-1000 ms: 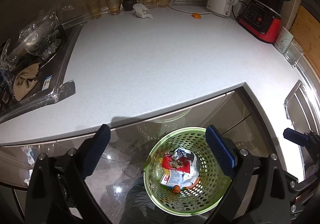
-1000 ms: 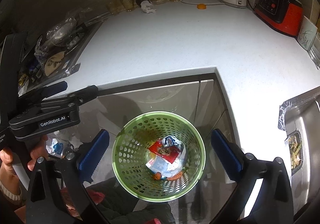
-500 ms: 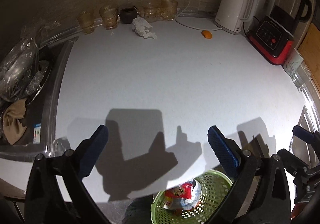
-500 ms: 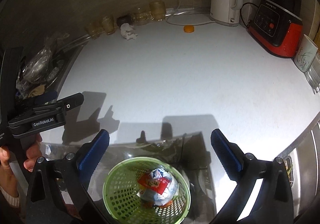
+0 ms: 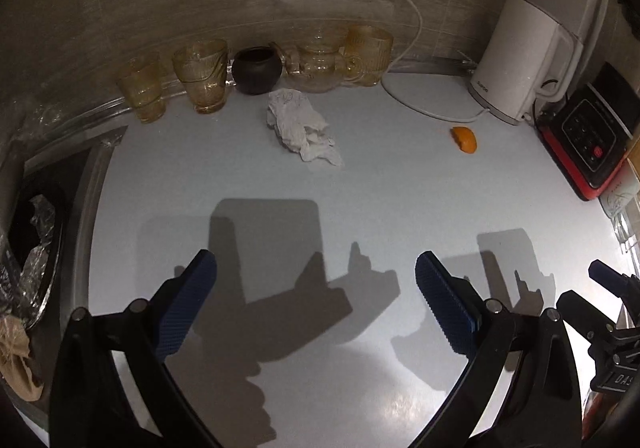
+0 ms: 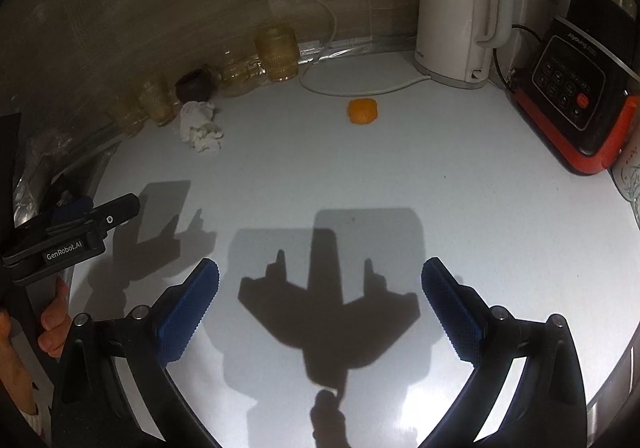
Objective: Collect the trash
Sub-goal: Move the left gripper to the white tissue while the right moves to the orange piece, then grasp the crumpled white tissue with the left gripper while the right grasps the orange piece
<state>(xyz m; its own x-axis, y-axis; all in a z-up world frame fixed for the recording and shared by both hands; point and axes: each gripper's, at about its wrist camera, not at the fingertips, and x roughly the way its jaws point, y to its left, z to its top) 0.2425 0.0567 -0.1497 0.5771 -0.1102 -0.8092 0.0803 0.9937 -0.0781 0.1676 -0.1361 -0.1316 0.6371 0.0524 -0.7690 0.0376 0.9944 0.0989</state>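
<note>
The crumpled white tissue (image 5: 303,131) lies on the white desk (image 5: 380,199) near the back wall, just in front of a small dark pot (image 5: 256,70) and a row of amber glasses (image 5: 202,75). It looks light and soft — likely to squash flat under any squeeze, so a pinch across its bulky middle should hold better than a nip at a loose corner, which may tear or unfold. To its right, well apart, sits a small orange peel piece (image 6: 362,110), close to the white kettle (image 6: 460,7) and its looping cord. The peel looks firmer but low and curved; its skin may be slick, so pads should close across its width.

The glasses seem empty, though the view is too dim to be sure. The pot's inside is hidden. Bumping this glassware while reaching for the tissue is the main risk.

The left hand-held gripper (image 5: 316,300) hovers over bare desk with fingers spread wide, holding nothing. The right hand-held gripper (image 6: 320,306) is likewise spread and empty — both are well short of the trash. A red-and-black appliance (image 6: 576,95) stands at the right.
</note>
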